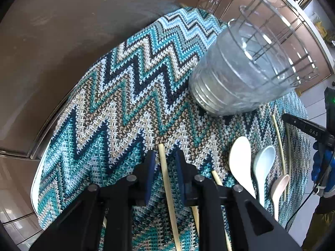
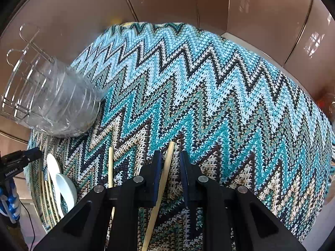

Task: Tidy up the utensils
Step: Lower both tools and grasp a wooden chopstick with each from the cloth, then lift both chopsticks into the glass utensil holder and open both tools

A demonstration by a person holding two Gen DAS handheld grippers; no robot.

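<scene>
In the left wrist view my left gripper [image 1: 165, 163] is open, its fingers on either side of a wooden chopstick [image 1: 166, 184] lying on the zigzag cloth; I cannot tell whether a pad touches it. A second chopstick [image 1: 216, 178] lies to its right. Three spoons lie further right: white [image 1: 240, 163], pale blue [image 1: 263, 165], pink [image 1: 279, 186]. In the right wrist view my right gripper [image 2: 170, 163] is open around another chopstick [image 2: 165, 177], which rests by its left pad. A further chopstick [image 2: 110, 167] lies left of it.
A clear plastic holder in a wire rack [image 1: 245, 69] stands on the cloth [image 1: 125, 96], also in the right wrist view [image 2: 52, 102]. Two thin chopsticks [image 1: 280, 146] lie at the far right. Spoons [image 2: 65, 190] and sticks lie at the left. Brown cabinet doors [image 2: 251, 10] stand behind.
</scene>
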